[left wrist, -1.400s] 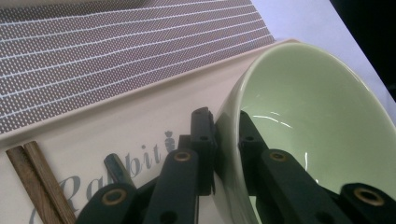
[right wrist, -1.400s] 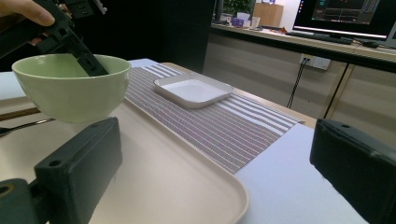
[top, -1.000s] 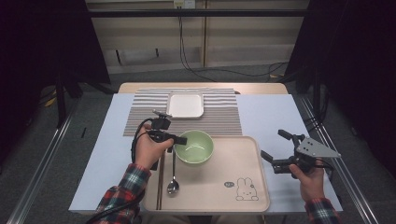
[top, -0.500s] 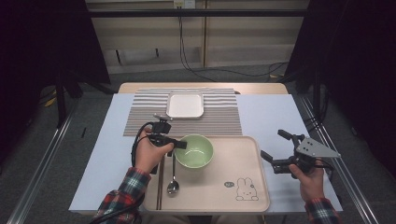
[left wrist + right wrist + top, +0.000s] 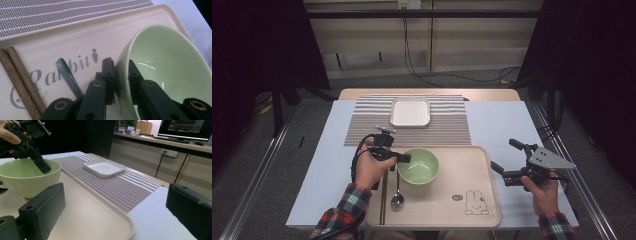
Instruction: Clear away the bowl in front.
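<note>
Since the earlier high views, little displacement is seen: the left gripper (image 5: 404,158) has been brought slightly nearer the person, and the pale green ceramic bowl (image 5: 420,166) is kept in the same spot on the beige plastic tray (image 5: 482,200), at its far left part. From the left gripper view, the bowl's rim (image 5: 122,62) is seen clamped between the jaws, one jaw outside the wall and one inside. A secure grip is therefore judged to be established, and a lift is probably the step at hand.

The right gripper (image 5: 504,160) is held off the tray's right edge, jaws wide apart and empty. A metal spoon (image 5: 397,192) and wooden chopsticks (image 5: 383,197) lie beside the bowl; a white square dish (image 5: 410,112) sits on the striped placemat (image 5: 452,125) beyond. The bowl's base is cut off, so it cannot be told whether it is raised. The spoon handle is partly hidden by the left hand (image 5: 369,170).
</note>
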Demonstrator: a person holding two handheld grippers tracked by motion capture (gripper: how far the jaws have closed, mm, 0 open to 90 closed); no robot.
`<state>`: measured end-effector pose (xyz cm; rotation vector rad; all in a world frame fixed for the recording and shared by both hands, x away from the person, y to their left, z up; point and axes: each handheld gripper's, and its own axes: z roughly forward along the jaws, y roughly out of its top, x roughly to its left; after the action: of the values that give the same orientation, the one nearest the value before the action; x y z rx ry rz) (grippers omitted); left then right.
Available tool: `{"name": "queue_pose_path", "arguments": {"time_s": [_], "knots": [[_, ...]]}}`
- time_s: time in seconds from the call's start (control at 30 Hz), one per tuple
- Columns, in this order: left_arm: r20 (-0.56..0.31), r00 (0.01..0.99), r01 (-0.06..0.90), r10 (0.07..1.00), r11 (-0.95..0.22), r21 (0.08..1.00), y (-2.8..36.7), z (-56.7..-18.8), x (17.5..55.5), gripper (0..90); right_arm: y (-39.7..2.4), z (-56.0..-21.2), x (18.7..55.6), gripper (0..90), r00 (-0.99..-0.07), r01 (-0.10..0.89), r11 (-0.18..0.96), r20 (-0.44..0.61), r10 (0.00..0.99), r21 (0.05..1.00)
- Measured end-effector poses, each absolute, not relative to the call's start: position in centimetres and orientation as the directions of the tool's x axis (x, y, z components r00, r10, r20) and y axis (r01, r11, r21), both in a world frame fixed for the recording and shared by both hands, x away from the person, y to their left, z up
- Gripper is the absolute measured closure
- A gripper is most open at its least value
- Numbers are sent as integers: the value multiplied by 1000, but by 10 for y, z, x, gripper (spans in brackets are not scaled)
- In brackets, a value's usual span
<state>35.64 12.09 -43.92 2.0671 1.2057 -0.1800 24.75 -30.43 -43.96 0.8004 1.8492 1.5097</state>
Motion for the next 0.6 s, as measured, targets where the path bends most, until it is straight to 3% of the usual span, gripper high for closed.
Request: {"name": "queue_pose_path", "arguments": {"time_s": [0.6], "knots": [[-481, 550, 807, 683, -286, 517, 122, -450, 353, 795, -303, -440, 248, 16, -628, 86, 155, -67, 775, 984]]}}
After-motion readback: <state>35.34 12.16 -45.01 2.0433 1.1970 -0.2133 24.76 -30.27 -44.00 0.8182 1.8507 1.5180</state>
